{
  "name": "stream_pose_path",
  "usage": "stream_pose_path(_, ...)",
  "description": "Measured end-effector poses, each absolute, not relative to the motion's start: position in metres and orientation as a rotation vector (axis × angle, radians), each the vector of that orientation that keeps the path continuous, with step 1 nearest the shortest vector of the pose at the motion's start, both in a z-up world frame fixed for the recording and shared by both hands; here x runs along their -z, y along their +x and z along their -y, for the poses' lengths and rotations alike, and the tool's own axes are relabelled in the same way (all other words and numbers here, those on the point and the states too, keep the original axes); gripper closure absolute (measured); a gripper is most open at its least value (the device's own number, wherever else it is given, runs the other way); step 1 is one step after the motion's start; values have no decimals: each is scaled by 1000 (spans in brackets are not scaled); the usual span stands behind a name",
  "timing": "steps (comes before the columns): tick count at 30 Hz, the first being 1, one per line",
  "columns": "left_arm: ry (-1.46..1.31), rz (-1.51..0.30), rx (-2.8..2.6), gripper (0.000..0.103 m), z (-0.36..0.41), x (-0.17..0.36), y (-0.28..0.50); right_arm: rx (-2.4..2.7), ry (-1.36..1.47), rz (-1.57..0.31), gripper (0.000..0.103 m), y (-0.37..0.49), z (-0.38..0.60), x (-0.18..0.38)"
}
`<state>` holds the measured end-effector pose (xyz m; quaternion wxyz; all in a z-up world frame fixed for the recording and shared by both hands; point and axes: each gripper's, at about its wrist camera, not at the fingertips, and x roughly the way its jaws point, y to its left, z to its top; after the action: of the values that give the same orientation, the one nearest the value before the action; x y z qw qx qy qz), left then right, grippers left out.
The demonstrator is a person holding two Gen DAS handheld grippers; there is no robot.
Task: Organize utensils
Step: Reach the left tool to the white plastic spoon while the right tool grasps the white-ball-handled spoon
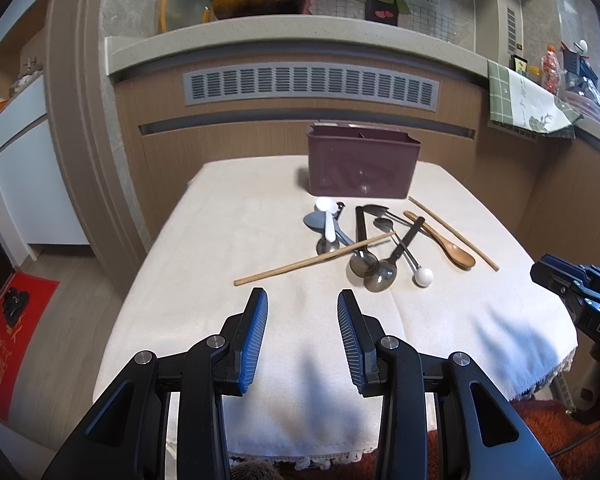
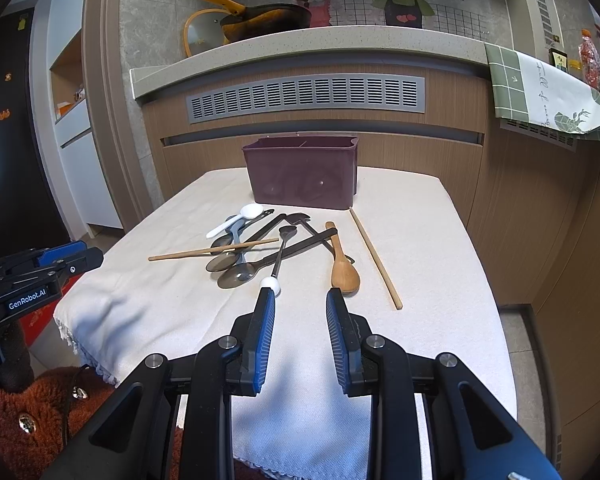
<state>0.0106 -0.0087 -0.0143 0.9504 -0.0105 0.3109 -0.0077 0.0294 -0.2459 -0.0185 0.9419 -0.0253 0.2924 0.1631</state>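
A pile of utensils lies on the cloth-covered table: metal spoons, a white plastic spoon, a wooden spoon and two wooden chopsticks. Behind them stands a maroon utensil holder, upright. My left gripper hovers open just short of the pile, holding nothing. My right gripper is also open and empty, its tips close to the wooden spoon and a white-tipped utensil. Each gripper shows at the edge of the other's view.
A counter with a grey vent rises right behind the table. On the counter sit a pan, a glass lid and a green checked cloth. A red mat lies on the floor at left, and an orange fuzzy rug lies below the table's near edge.
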Motion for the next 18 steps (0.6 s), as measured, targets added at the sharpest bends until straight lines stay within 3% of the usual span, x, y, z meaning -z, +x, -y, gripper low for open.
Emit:
stream_pose_path(10,-99,-611,116,65,-8,12,54,-304,-104,-596,78,49,246,15)
stream_pose_path(18,-74,-733,170,65,4,37,111,-249,-137,-597,78,85,259,10)
